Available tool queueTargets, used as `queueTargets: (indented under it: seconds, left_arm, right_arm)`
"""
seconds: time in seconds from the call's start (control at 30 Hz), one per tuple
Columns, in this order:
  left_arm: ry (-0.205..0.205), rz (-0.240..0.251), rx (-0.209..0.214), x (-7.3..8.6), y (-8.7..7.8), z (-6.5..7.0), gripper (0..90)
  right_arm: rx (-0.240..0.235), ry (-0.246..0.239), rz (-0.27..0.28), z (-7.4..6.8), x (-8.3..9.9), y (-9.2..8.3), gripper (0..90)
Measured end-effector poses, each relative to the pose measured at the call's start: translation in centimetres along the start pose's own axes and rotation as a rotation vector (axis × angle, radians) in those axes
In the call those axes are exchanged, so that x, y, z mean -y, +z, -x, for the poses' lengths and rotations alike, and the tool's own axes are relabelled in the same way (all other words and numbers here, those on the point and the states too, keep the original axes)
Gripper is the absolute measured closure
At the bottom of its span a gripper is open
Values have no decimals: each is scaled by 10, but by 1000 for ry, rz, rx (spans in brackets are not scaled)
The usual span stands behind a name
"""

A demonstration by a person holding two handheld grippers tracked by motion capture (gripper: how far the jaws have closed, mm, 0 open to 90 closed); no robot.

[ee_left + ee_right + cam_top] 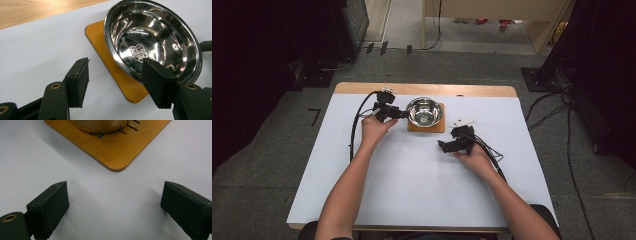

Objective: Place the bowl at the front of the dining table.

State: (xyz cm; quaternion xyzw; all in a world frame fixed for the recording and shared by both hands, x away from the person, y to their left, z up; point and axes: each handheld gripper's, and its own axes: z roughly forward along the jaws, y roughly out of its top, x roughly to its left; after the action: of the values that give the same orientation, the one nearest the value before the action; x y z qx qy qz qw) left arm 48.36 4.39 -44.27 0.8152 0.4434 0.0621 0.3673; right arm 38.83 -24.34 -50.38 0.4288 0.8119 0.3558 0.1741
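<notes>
The right gripper (pixel 443 145) is held nearest, jaws wide apart over bare table (pixel 412 190), gripping nothing. Farther off, the left gripper (pixel 403 114) is held open and empty at the steel bowl (pixel 424 111)'s rim, the bowl being seated on a wooden board (pixel 434 128).

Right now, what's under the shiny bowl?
The steel bowl sits on a wooden board that lies on the white table. The board's middle is covered by the bowl, so anything there stays hidden.

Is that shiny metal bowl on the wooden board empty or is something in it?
Empty. The bowl sits upright on the wooden board, and its polished inside shows reflections and a stamped mark at the bottom.
</notes>
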Motion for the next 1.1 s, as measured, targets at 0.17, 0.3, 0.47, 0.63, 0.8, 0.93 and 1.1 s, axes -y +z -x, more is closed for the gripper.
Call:
queueTargets:
  seconds: [0.17,0.3,0.47,0.63,0.8,0.93,1.1]
  left_arm:
    - [-7,-4,13,5,-3,0,390]
    - [-7,7,12,10,-6,2,391]
    - [-4,10,13,17,-9,4,390]
    - [-4,21,18,26,-12,7,391]
    - [3,16,13,33,-14,9,398]
    - [10,18,17,39,-15,12,399]
    - [19,16,16,45,-16,13,396]
  right_arm:
    - [0,-2,0,0,0,0,73]
    - [0,0,-1,0,0,0,73]
    - [0,-4,-3,0,0,0,73]
    - [0,-3,-2,0,0,0,73]
    - [1,-2,-3,0,0,0,73]
    - [1,-1,-3,0,0,0,73]
    - [1,-3,-3,0,0,0,73]
